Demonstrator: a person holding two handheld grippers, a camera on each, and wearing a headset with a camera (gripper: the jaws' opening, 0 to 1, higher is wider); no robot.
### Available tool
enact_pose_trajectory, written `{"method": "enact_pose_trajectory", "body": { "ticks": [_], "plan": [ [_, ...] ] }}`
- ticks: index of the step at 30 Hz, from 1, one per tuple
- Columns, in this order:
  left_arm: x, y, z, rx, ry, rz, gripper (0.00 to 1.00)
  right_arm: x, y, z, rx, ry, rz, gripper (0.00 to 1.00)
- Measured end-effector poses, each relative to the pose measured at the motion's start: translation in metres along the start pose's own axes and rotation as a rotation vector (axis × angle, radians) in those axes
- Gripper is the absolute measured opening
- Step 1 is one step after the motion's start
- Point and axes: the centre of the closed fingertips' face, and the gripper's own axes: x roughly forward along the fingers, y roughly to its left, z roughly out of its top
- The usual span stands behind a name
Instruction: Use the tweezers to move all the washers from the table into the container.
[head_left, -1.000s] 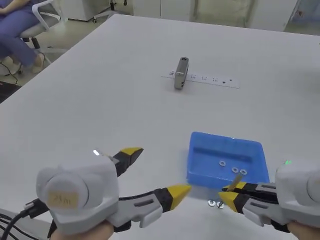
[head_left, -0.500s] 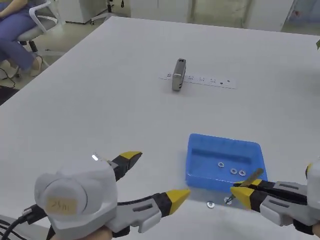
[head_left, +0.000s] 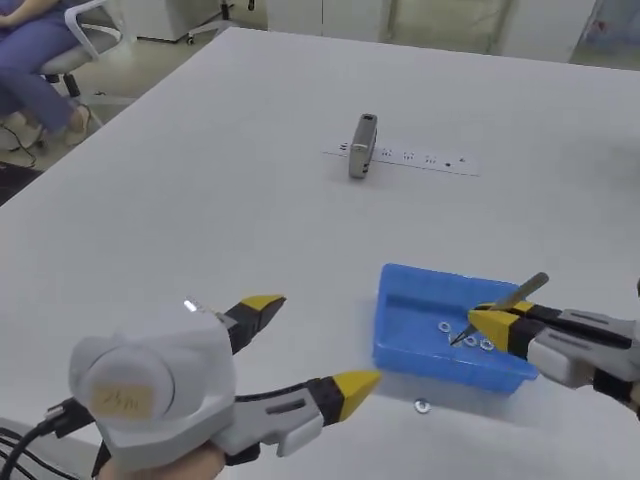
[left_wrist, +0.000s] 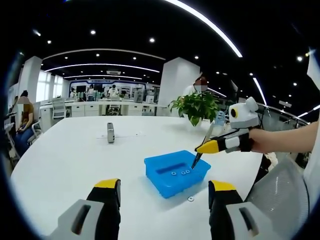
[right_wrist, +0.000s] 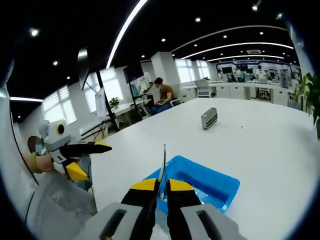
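Note:
The blue container (head_left: 400, 300) sits on the white table, with three small washers (head_left: 470, 340) in it. In front of it, one washer (head_left: 422, 406) lies on the table. My right gripper (head_left: 488, 325) is shut on the tweezers (head_left: 525, 290) and hovers over the container's right side. The tweezers' tip points down at the washers inside. My left gripper (head_left: 310, 342) is open and holds nothing, to the left of the container. From the left gripper view I see the container (left_wrist: 175, 172), the loose washer (left_wrist: 190, 199) and the tweezers (left_wrist: 200, 152). In the right gripper view the tweezers (right_wrist: 163, 165) stand over the container (right_wrist: 210, 182).
A white power strip (head_left: 415, 158) lies at the far middle of the table with a grey block (head_left: 363, 146) at its left end. A person sits on a chair (head_left: 60, 50) beyond the table's far left corner. A cable runs off the left gripper at the near edge.
My right gripper has risen with the tweezers from the table in front of the container to over its inside. Two washers lay in front of the container, now one. The left gripper stayed put.

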Motion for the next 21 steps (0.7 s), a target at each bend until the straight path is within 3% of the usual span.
{"method": "enact_pose_trajectory", "body": {
  "ticks": [6, 11, 17, 21],
  "plan": [
    [0.0, 0.001, 0.0, 0.005, 0.001, 0.0, 0.72, 0.017, -0.017, -0.01, 0.017, 0.05, -0.031, 0.03],
    [-0.001, 0.003, -0.001, 0.001, -0.003, 0.001, 0.72, 0.028, -0.027, -0.026, 0.024, 0.121, -0.049, 0.03],
    [-0.001, 0.003, -0.001, -0.003, -0.002, 0.003, 0.72, 0.033, -0.033, -0.037, 0.015, 0.166, -0.06, 0.03],
    [-0.001, 0.003, -0.002, -0.002, 0.001, 0.004, 0.72, 0.036, -0.034, -0.043, -0.033, 0.201, -0.065, 0.03]
  ]
}}
